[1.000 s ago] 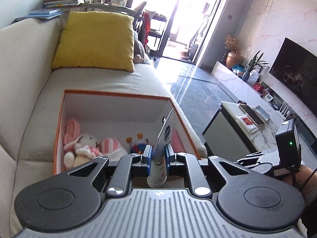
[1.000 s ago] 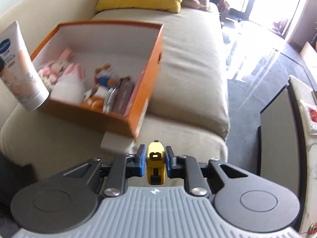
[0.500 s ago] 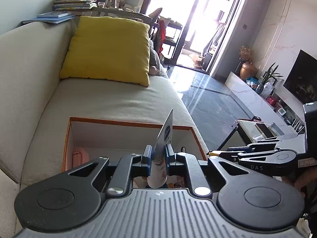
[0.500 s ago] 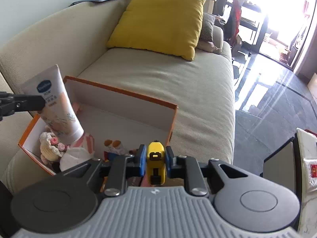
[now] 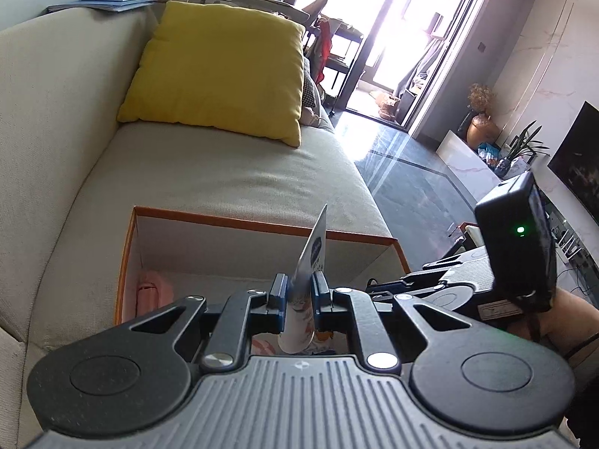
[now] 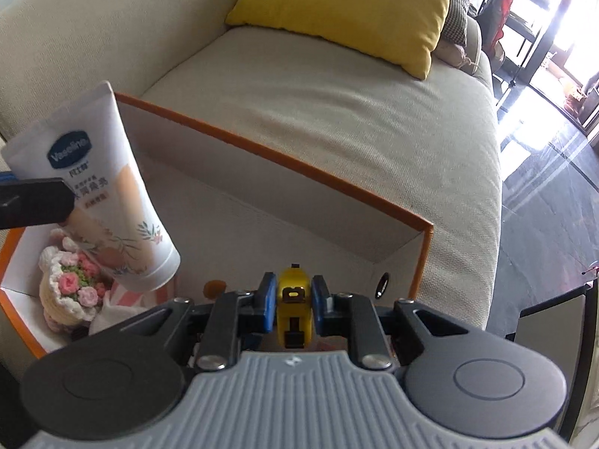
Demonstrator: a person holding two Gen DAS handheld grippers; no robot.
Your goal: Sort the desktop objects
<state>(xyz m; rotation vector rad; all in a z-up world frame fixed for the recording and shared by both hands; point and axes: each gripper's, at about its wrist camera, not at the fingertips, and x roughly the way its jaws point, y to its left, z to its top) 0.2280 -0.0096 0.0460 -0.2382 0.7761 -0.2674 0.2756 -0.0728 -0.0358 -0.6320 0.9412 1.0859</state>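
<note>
My left gripper (image 5: 297, 292) is shut on a white cream tube (image 5: 305, 280), held cap down over the orange box (image 5: 262, 226) on the sofa. The right wrist view shows the same cream tube (image 6: 101, 202) hanging over the box's left end, clamped by the left gripper's black finger (image 6: 33, 202). My right gripper (image 6: 294, 301) is shut on a small yellow tape measure (image 6: 294, 305) above the near right part of the orange box (image 6: 284, 161). Inside lie a crocheted flower toy (image 6: 73, 292) and other small toys, partly hidden.
The box sits on a beige sofa (image 5: 232, 172) with a yellow cushion (image 5: 221, 71) further along the seat. To the right are dark tiled floor (image 5: 415, 187), a low table edge (image 6: 550, 310) and a TV wall. The right gripper's body (image 5: 513, 239) shows in the left wrist view.
Both grippers have travelled to over the box, each still clamped on its object. The right one came in from the box's near side; the tube now hangs over the box's left end.
</note>
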